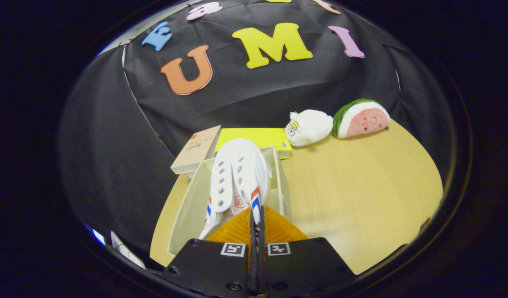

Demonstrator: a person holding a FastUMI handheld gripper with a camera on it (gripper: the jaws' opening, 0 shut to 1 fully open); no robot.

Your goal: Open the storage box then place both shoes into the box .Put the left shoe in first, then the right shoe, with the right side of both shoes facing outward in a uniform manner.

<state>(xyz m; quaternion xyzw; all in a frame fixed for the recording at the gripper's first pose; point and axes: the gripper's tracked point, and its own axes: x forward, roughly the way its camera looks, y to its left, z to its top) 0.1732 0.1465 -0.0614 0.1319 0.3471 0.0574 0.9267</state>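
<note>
The gripper (256,215) has its fingers pinched nearly together on the heel collar of a white canvas sneaker (237,178) — both seem to press on that thin edge, with the shoe hanging toe-forward just ahead of them, over the open storage box (188,207). The box sits near the left edge of the round wooden tabletop (361,194), its lid off or folded away, I can't tell which. My guess is the sneaker is light and floppy: canvas upper gives, rubber sole stays stiff, so the heel rim is a decent spot to hold, though it could swing or twist. Count-wise: one sneaker I can be sure of, whether a second lies under it in the box is hidden. One box, two books beyond it — a tan book (196,149) and a yellow book (254,138) — plus two plush toys near the far edge, a white plush (310,127) and a watermelon plush (363,118).
</note>
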